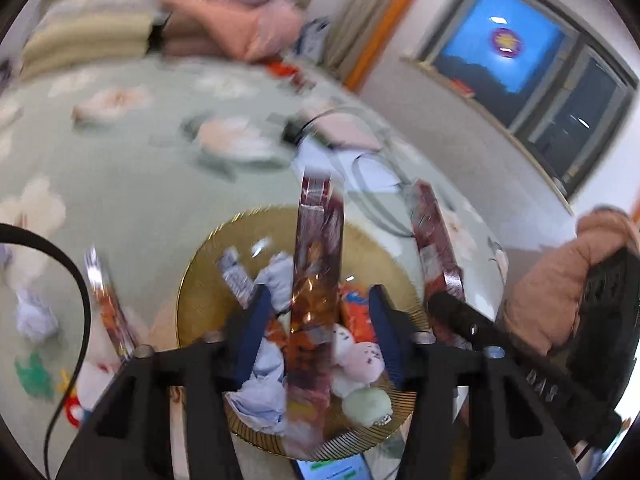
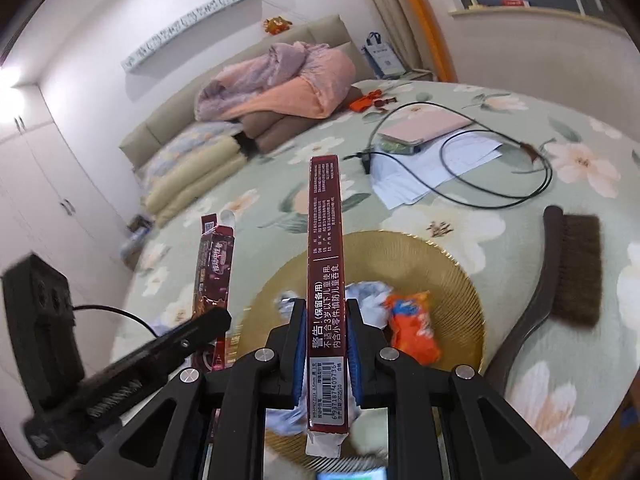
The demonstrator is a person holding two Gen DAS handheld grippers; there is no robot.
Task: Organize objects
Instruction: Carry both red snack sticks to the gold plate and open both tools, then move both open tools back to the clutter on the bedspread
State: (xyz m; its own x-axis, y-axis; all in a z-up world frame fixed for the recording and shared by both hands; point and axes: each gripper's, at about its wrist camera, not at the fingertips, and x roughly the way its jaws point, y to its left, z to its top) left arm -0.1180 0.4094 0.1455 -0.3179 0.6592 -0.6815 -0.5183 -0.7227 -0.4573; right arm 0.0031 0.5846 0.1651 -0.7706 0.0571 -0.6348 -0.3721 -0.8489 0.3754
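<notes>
**Over the gold plate on the bed: one box gripped, one standing loose**

Above the flowered bedsheet, the right gripper is clamping a long red box tightly between its blue pads. The box is pointing forward along the fingers, its printed side facing the camera. Below it, a gold plate is lying on the sheet, carrying crumpled paper and an orange packet. A dark brush is resting just beside the plate's right rim, and a black cable is looping over papers farther back.

In the blurred left wrist view, the left gripper is hovering over the same plate with its fingers partly spread. A second red box is standing between them, with a gap showing on each side, so the pads are not pressing it. A third box is lying on the sheet to the left of the plate.
</notes>
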